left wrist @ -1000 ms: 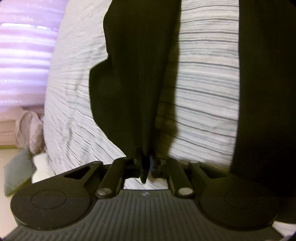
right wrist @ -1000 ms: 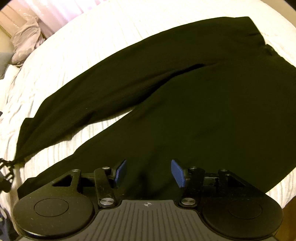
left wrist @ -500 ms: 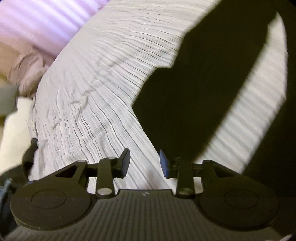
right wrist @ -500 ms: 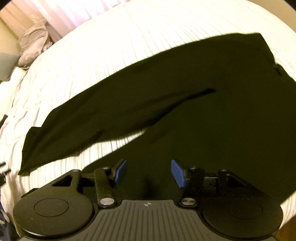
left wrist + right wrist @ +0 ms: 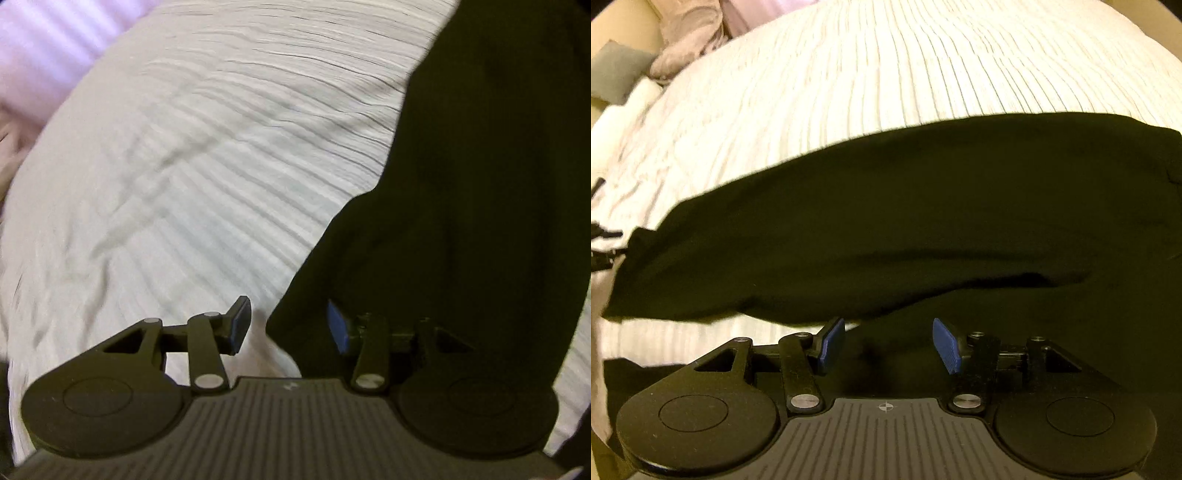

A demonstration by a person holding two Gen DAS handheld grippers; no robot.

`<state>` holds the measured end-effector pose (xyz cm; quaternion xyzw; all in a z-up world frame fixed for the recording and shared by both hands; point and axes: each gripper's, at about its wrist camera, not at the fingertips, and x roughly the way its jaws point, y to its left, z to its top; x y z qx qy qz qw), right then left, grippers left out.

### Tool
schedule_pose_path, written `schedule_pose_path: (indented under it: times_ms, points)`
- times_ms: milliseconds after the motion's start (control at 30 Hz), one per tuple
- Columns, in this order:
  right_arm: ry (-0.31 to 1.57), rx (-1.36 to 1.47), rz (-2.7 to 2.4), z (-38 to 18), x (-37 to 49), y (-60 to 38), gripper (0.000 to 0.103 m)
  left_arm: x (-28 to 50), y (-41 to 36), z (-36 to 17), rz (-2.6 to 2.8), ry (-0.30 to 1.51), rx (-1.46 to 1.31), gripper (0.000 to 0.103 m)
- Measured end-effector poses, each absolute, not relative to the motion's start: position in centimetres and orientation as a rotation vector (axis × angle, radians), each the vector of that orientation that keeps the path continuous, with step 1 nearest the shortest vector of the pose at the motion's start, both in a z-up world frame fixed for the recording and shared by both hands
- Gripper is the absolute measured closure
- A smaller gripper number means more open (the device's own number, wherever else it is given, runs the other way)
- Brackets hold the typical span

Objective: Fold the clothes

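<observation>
A pair of black trousers (image 5: 923, 214) lies spread on the bed (image 5: 886, 66), over its ribbed white cover, one leg laid across the other so that only a thin wedge of cover shows between them near 8 o'clock in the right wrist view. The fold of leg onto leg looks all but made, and the step in hand seems to be the pause between folds. The left claw (image 5: 288, 328) is spread and holds nothing, hovering over the hem end of a leg, whose corner sits just ahead of its fingers at 12 o'clock. The right claw (image 5: 888, 345) is likewise spread and empty above the dark cloth. The next move probably calls for each claw to close on an end of the stacked legs and carry it toward the waist, keeping both layers pinched so the upper one does not slide. The right view alone shows the whole length of the garment, the waist end at 3 o'clock, and pillows (image 5: 690, 33) at 10 o'clock; the left view alone shows the hem corner close up.
</observation>
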<state>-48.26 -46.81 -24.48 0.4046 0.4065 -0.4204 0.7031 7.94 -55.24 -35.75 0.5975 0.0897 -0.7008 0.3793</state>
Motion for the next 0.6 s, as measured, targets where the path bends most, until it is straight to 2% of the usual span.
schedule_pose_path:
  times_ms: [167, 233, 267, 333, 400, 600]
  points:
    - [0.945, 0.936, -0.967, -26.0, -49.4, -46.7, 0.046, 7.2, -56.8, -37.7, -1.874, 0.231, 1.679, 0.061]
    - [0.957, 0.945, -0.971, -26.4, -49.6, -46.3, 0.046, 6.9, -57.0, -37.9, -1.887, 0.23, 1.716, 0.064]
    - [0.961, 0.948, -0.972, -26.6, -49.6, -46.1, 0.046, 6.7, -57.0, -37.9, -1.899, 0.227, 1.739, 0.072]
    - [0.968, 0.955, -0.975, -26.8, -49.5, -45.7, 0.046, 6.3, -56.5, -37.8, -1.896, 0.217, 1.781, 0.081]
    - [0.959, 0.966, -0.981, -26.9, -49.3, -45.6, 0.046, 6.3, -56.3, -37.4, -1.865, 0.225, 1.804, 0.097]
    - [0.926, 0.952, -0.979, -26.2, -48.8, -45.7, 0.046, 8.6, -55.0, -33.1, -1.773, 0.211, 1.675, 0.099]
